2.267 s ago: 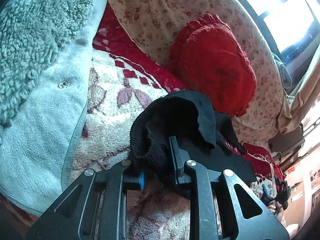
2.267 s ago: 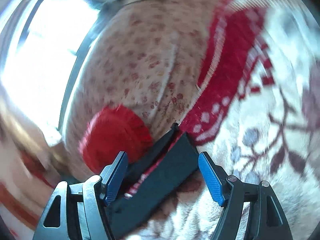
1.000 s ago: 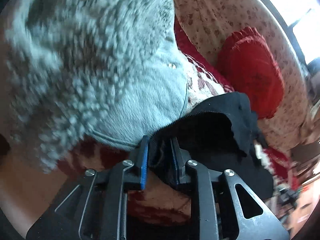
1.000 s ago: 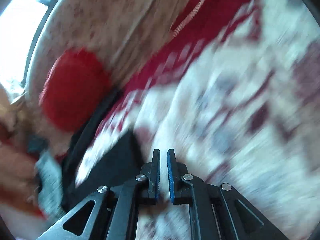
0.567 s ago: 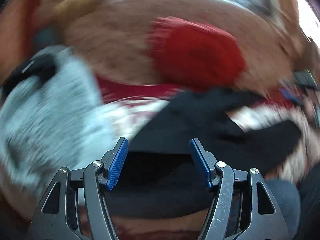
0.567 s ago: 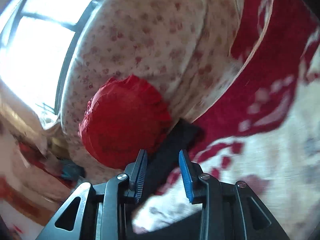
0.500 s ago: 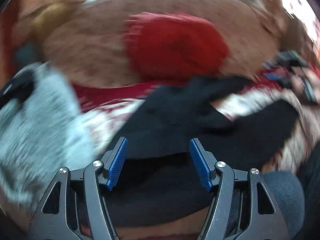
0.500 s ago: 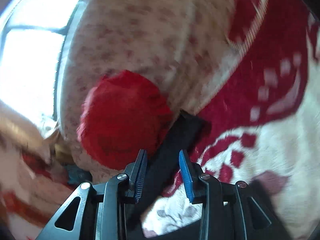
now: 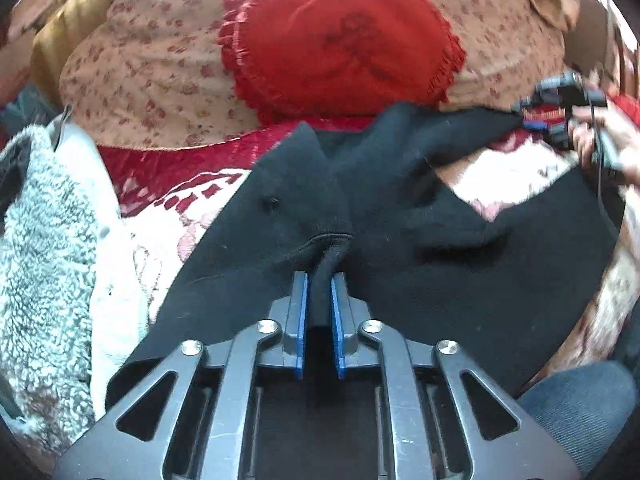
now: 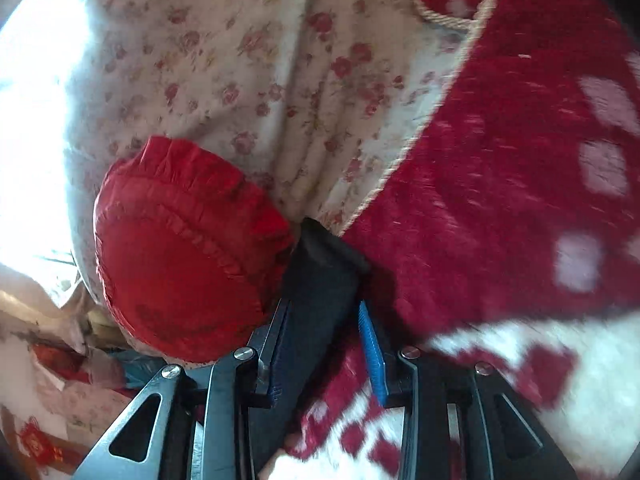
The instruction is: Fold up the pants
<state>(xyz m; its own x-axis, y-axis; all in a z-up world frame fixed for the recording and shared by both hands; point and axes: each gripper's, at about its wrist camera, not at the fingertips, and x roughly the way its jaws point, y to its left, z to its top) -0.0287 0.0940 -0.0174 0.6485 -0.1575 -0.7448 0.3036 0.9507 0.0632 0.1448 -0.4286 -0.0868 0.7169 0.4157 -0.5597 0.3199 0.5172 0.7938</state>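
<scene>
I am operating in a home, in a bedroom or a lounging area. Ahead of the left gripper (image 9: 319,280) a red frilled cushion (image 9: 340,44) leans against a floral-print bolster (image 9: 160,68). Below both lies a plush red-and-white patterned blanket (image 10: 520,200), which serves as the work surface. To the left of that gripper sits a grey fleece garment (image 9: 44,240). In the right wrist view, daylight from a window (image 10: 36,60) enters at the far left, beyond the bolster.
</scene>
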